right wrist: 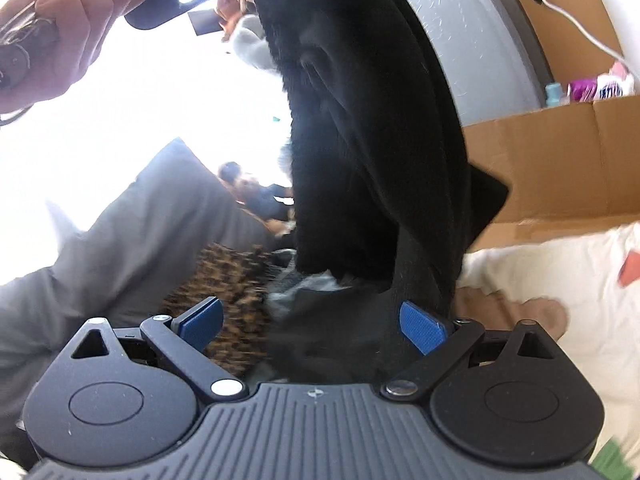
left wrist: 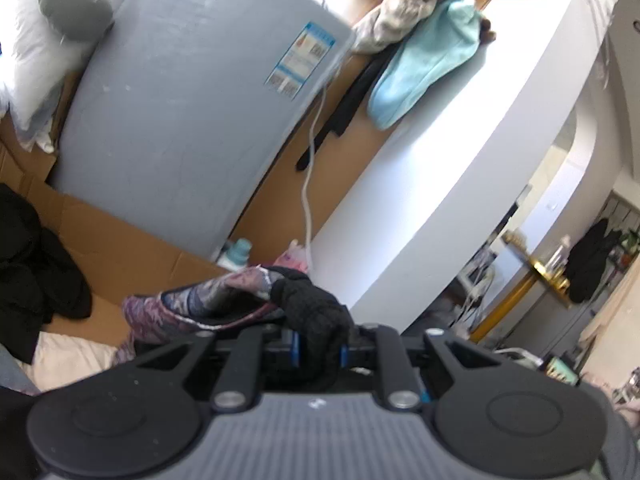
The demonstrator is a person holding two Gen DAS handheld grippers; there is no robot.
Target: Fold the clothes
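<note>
Cardboard-lined point(left wrist: 120, 236) bedroom corner; left hand-held gripper point(left wrist: 318, 350) clamped on black knit cloth point(left wrist: 316, 312), right hand-held gripper point(right wrist: 312, 324) wide apart, perhaps brushing black garment point(right wrist: 360, 128).

My pads point(right wrist: 422, 326) are blue; the garment point(right wrist: 360, 120) black, its lining point(left wrist: 192, 304) purple-patterned. Upper right, a towel point(left wrist: 428, 60) is turquoise. Leopard-print fabric point(right wrist: 228, 280) lies lower left.

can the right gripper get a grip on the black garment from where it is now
Probably yes. The right gripper has its jaws wide open, and the black garment hangs straight down between them with nothing else in the gap.
</note>
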